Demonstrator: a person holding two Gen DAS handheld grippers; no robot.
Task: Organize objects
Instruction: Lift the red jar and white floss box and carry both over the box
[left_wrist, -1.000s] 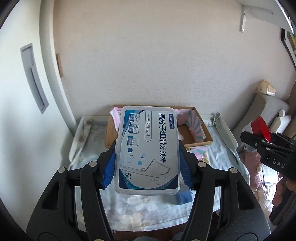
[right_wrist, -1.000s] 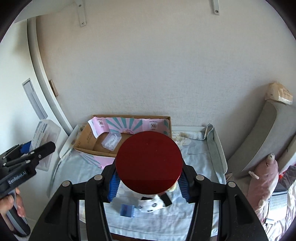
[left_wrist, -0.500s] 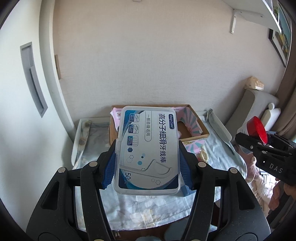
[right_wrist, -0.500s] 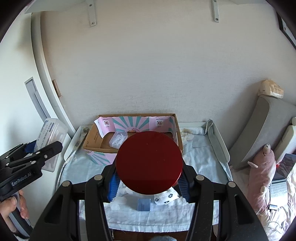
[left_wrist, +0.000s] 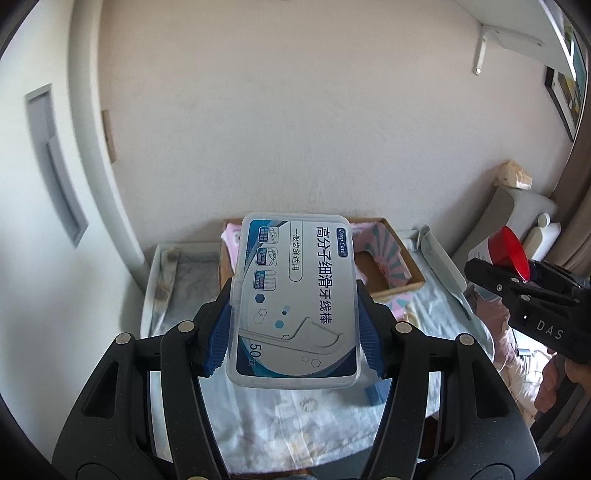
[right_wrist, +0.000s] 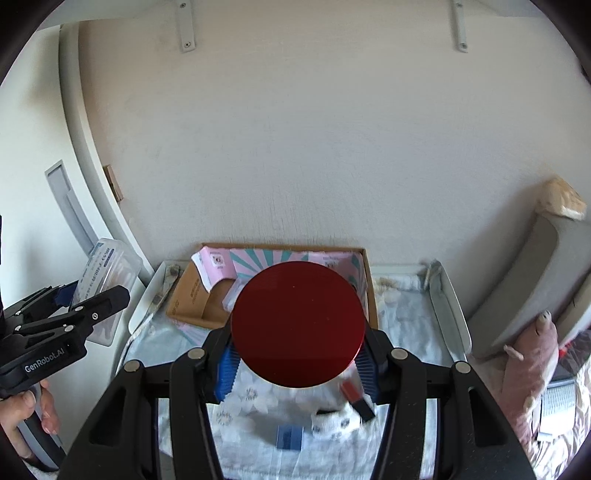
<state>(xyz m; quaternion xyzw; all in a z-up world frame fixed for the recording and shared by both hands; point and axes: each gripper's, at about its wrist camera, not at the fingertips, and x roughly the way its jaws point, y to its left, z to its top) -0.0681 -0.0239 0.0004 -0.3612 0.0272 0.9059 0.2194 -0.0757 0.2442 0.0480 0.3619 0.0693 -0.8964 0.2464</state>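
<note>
My left gripper (left_wrist: 295, 328) is shut on a clear plastic floss-pick box (left_wrist: 295, 299) with a blue and white label, held above the cloth-covered table (left_wrist: 303, 413). Its blue pads press the box's two long sides. My right gripper (right_wrist: 297, 354) is shut on a jar with a round red lid (right_wrist: 297, 325); the lid hides the jar's body. In the left wrist view the right gripper (left_wrist: 517, 291) and its red-lidded jar (left_wrist: 511, 251) show at the right. In the right wrist view the left gripper (right_wrist: 88, 299) and the floss-pick box (right_wrist: 105, 273) appear at the left edge.
An open cardboard box (right_wrist: 192, 295) with a pink and teal lining stands at the back of the table against the wall. A small blue packet (right_wrist: 290, 437), a white spotted cloth item (right_wrist: 334, 421) and a red and black stick (right_wrist: 356, 397) lie on the cloth. Grey cushion and plush toy (right_wrist: 535, 350) at right.
Both grippers have drawn back from the table with their objects still held; the cardboard box looks smaller and farther. More of the items on the cloth show under the right gripper.
</note>
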